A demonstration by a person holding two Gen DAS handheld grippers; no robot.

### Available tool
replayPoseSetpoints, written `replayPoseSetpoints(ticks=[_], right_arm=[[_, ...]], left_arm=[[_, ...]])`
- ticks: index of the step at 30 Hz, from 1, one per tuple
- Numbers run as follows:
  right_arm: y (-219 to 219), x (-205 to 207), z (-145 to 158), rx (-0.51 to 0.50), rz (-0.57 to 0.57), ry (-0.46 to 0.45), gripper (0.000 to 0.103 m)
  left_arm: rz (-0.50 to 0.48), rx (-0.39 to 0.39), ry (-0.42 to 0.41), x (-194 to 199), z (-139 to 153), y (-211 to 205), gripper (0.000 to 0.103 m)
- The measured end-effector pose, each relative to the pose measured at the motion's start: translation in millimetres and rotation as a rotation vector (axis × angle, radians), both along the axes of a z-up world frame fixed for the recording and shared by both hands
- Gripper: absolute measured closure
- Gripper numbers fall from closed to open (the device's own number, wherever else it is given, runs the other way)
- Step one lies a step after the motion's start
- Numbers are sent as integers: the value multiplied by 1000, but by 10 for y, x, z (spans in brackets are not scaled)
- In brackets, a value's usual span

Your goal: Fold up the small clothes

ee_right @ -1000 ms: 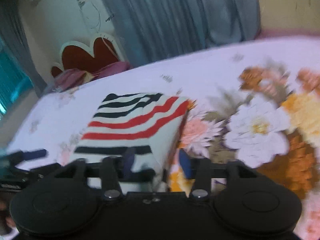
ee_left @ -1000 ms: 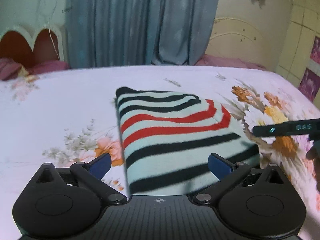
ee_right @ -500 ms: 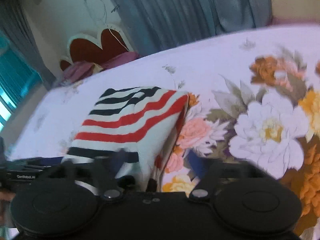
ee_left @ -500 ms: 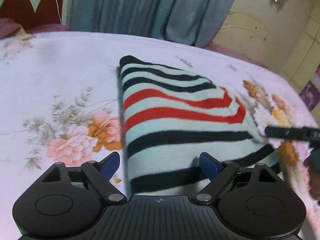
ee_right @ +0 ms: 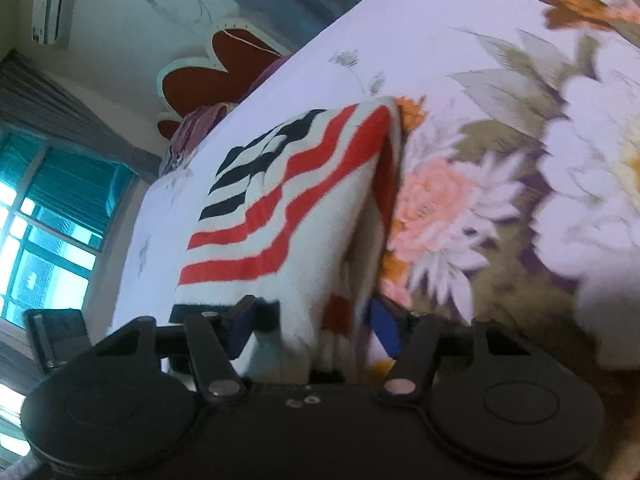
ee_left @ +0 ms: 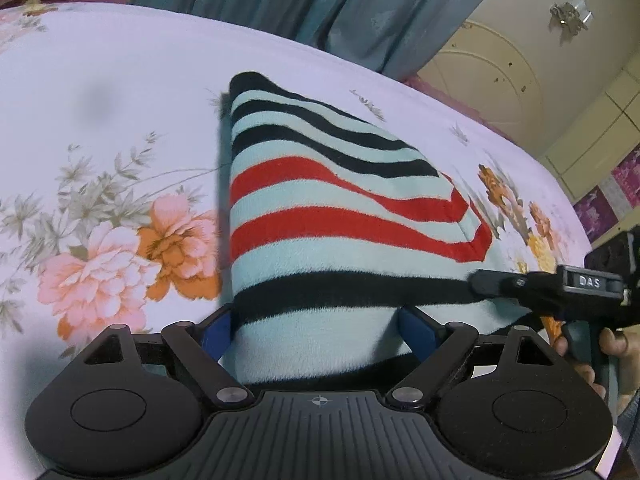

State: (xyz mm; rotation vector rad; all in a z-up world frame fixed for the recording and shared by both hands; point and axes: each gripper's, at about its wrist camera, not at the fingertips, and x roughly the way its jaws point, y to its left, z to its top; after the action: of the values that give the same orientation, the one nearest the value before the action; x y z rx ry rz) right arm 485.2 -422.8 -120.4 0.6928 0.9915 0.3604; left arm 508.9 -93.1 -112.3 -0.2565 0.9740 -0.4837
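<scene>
A folded garment [ee_left: 340, 208] with mint, black and red stripes lies flat on the floral bed sheet [ee_left: 100, 92]. My left gripper [ee_left: 316, 330] is down at its near left corner. One blue pad [ee_left: 218, 332] sits beside the left edge and the other [ee_left: 416, 328] rests on the cloth, jaws wide. In the right wrist view the garment [ee_right: 288, 200] runs away from my right gripper [ee_right: 312, 324], whose jaws are closing with the near right corner's stacked layers between them. The right gripper [ee_left: 560, 284] also shows in the left view, one finger lying across a black stripe.
The sheet spreads widely around the garment. A red scalloped headboard [ee_right: 216, 68] with pink pillows, grey-blue curtains [ee_left: 320, 4] and a bright window [ee_right: 48, 232] stand beyond the bed. A hand [ee_left: 608, 344] holds the right gripper's handle.
Both grippers have come down and forward onto the garment's near edge. The left jaws narrowed slightly. The right jaws widened around the corner and that view has rolled.
</scene>
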Motion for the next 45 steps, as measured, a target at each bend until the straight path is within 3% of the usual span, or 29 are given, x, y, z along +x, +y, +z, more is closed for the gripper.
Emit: replayPoseSetpoints(ticks=[1, 3, 5, 7, 9, 12, 16, 23, 29, 34, 35, 36, 37, 39, 41, 45], right_arm=[[57, 36, 12, -24, 3, -3, 54], [158, 55, 50, -93, 20, -18, 61], [263, 27, 114, -170, 41, -43, 65], [327, -18, 173, -225, 44, -62, 68], [375, -55, 233, -261, 39, -74, 69], [468, -134, 396, -317, 40, -110, 70], [699, -190, 683, -392, 45, -164, 71], [1515, -74, 933, -424, 44, -237, 71], [2406, 160, 745, -383, 66, -253, 71], [2911, 375, 389, -324, 96, -182, 71], [2948, 408, 294, -321, 97, -153, 70], [2966, 430, 180, -335, 90, -121, 70], [2941, 444, 54, -349, 77, -84, 69], [2766, 426, -107, -253, 15, -45, 69], [2655, 424, -138, -204, -17, -28, 69], [2717, 417, 0, -283, 7, -43, 61]], left_arm=[[0, 4, 3, 22, 3, -21, 17], [2, 10, 9, 60, 13, -77, 18], [-21, 19, 1, 73, 38, -136, 26], [-36, 23, -23, 65, 100, -143, 43], [-51, 20, -52, 34, 166, -127, 48], [-74, 23, -97, -18, 260, -101, 50], [-105, -30, -159, -68, 468, 87, 50], [-105, -32, -222, -66, 746, 973, 50], [-56, 11, -208, -43, 709, 1969, 50], [-23, 16, -129, 16, 365, 2591, 47], [3, 26, -99, 33, 237, 2700, 44], [23, 26, -77, 39, 103, 2768, 34], [31, -16, -68, 30, 10, 2832, 32], [56, -54, -67, 14, -63, 2822, 32], [46, -19, -90, 27, -40, 2737, 32], [20, 53, -127, 4, 108, 2774, 30]])
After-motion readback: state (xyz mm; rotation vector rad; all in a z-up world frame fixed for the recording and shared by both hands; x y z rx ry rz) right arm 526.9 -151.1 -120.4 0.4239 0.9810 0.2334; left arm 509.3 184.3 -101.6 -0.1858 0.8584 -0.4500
